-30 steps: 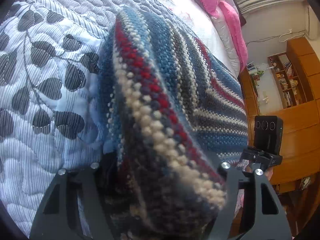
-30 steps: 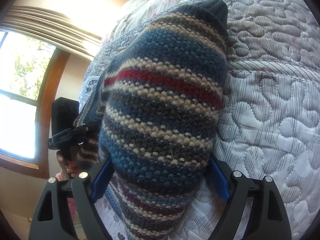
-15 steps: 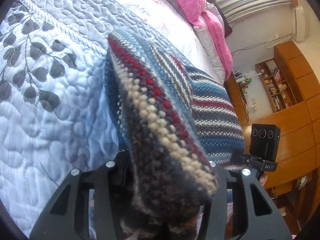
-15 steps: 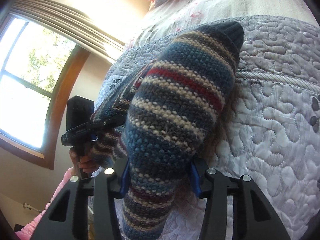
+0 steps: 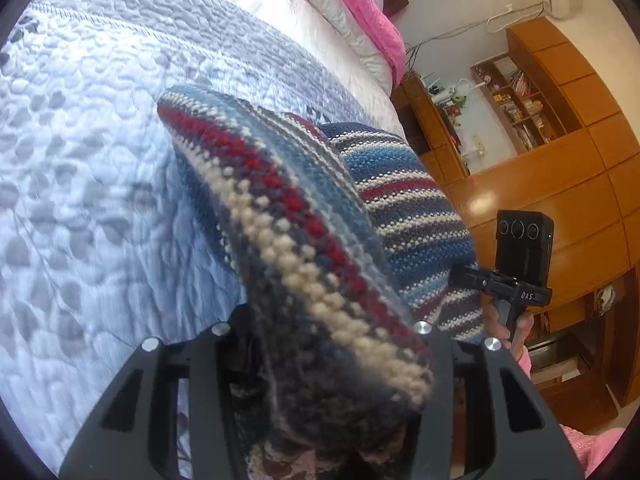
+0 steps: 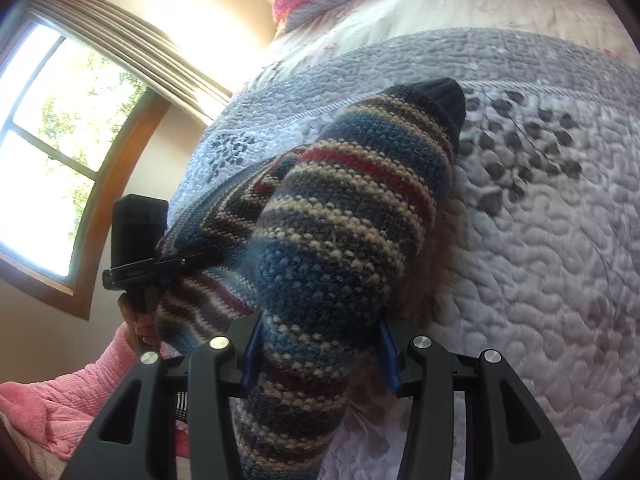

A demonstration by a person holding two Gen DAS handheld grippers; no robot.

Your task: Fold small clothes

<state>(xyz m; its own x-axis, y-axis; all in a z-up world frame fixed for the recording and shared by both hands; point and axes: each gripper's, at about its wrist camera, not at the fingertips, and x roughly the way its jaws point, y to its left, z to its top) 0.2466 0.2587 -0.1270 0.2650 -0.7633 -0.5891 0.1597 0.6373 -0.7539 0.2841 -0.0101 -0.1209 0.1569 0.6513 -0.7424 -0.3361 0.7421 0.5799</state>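
A small knitted sweater [image 5: 304,216] striped in blue, red, cream and grey hangs in the air above the quilted bed. My left gripper [image 5: 320,364] is shut on one end of it, and the knit bulges over the fingers and hides the tips. My right gripper [image 6: 320,356] is shut on a sleeve of the sweater [image 6: 348,220], whose dark ribbed cuff [image 6: 436,96] points away from me. In each view the other gripper shows as a black device: the right gripper [image 5: 520,256] and the left gripper [image 6: 140,248], each in a person's hand.
A white-grey quilt [image 5: 92,168] with a grey leaf print [image 6: 520,140] covers the bed below. Pink pillows [image 5: 360,12] lie at the head. Wooden cabinets and shelves [image 5: 560,160] stand beside the bed, and a window [image 6: 60,136] is on the other side.
Both grippers have lifted the sweater higher and drawn back from the quilt. More of the bed, the pillows and the room shows now. Both grips have stayed shut.
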